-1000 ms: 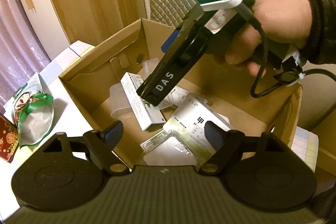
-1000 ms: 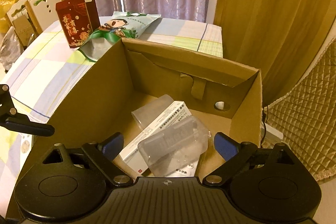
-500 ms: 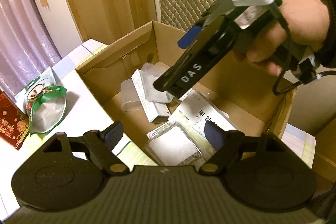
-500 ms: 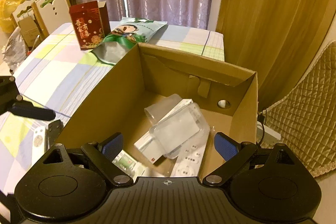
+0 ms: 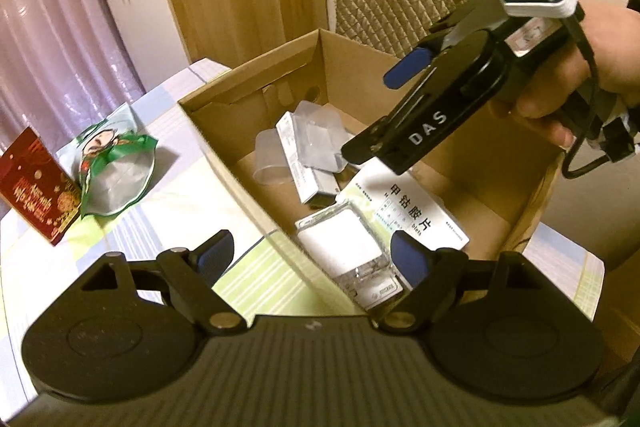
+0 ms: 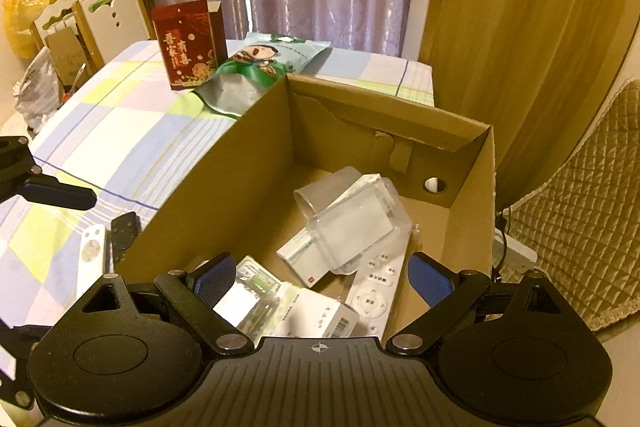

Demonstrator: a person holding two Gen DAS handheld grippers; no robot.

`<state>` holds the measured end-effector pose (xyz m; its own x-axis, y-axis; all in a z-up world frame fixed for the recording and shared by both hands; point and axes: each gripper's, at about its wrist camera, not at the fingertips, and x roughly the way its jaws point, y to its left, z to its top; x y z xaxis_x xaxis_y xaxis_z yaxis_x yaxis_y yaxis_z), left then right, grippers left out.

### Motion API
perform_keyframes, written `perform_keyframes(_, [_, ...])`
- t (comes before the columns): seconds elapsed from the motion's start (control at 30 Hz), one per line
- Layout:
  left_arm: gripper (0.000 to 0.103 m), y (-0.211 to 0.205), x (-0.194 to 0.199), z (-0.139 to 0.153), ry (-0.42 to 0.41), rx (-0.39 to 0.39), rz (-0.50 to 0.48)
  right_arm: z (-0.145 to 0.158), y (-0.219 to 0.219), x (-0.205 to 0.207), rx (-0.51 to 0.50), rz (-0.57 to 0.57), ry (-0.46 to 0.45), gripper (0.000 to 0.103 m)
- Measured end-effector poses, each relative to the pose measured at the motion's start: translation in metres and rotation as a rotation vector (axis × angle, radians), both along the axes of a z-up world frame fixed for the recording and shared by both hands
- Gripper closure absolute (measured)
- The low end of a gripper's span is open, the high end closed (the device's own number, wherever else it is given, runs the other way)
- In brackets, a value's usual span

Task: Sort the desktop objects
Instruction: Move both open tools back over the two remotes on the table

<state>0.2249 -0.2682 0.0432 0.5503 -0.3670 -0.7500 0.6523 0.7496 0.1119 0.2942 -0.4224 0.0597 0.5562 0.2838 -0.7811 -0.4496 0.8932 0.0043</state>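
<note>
A cardboard box [image 6: 472, 163] sits on a table w/ a pastel check cloth [image 6: 120, 131]. Both handheld grippers hang over it, each spread wide and holding nothing.

Right gripper [image 6: 320, 281] points down into the box. Inside, approx centre: a clear plastic case [image 6: 356, 223] lying atop a long white carton [image 6: 304, 259], a frosted cup [image 6: 320, 191] on its side just behind at 12 o'clock, a white remote [image 6: 376, 287] at 5 o'clock, and a flat white medicine pack [image 6: 320, 319] plus a small clear-wrapped pack [image 6: 252, 287] at the near edge, 6–7 o'clock.

Left gripper [image 5: 316, 259] straddles the box's near wall.

Still out on the cloth: a red box [image 6: 186, 43] standing upright at 11 o'clock, a green-and-white snack pouch [image 6: 256, 67] lying just beside it and touching the box corner, and a 2nd white remote [image 6: 92, 255] w/ a dark flat item next to it at 9 o'clock, hard against the box's outer wall.

Likely handling: the pouch looks light, soft, crinkly and slick, so pinch a sealed edge, not the puffy middle. The red box looks stiff and light; take it across its narrow sides. The remote is rigid and low-lying; grip across its width, mid-length.
</note>
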Motion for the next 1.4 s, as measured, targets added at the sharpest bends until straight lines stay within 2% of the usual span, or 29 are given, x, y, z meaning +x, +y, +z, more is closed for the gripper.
perform_keyframes(0.27, [0.020,0.022,-0.012,-0.001,0.001,-0.028,-0.041,0.018,0.023,-0.034,-0.010,-0.073,-0.029,0.008])
perform_keyframes(0.47, [0.019,0.060,-0.021,0.001,-0.008,-0.048,-0.054,0.031,0.059,-0.061,0.003,-0.104,-0.065,0.008])
perform_keyframes(0.73, [0.016,0.135,-0.040,-0.007,-0.003,-0.048,0.032,0.042,0.105,-0.100,0.083,-0.107,-0.177,0.008])
perform_keyframes(0.87, [0.014,0.184,-0.047,-0.016,0.008,-0.030,0.130,0.038,0.132,-0.123,0.085,-0.054,-0.229,0.008])
perform_keyframes(1.07, [0.009,0.243,-0.056,-0.030,0.032,-0.002,0.240,0.018,0.180,-0.150,0.040,0.089,-0.229,0.008])
perform_keyframes(1.23, [0.003,0.266,-0.061,-0.040,0.037,0.014,0.264,-0.002,0.206,-0.155,-0.034,0.169,-0.216,0.008])
perform_keyframes(1.4, [0.001,0.269,-0.061,-0.045,0.038,0.004,0.287,-0.023,0.212,-0.150,-0.098,0.219,-0.152,0.008])
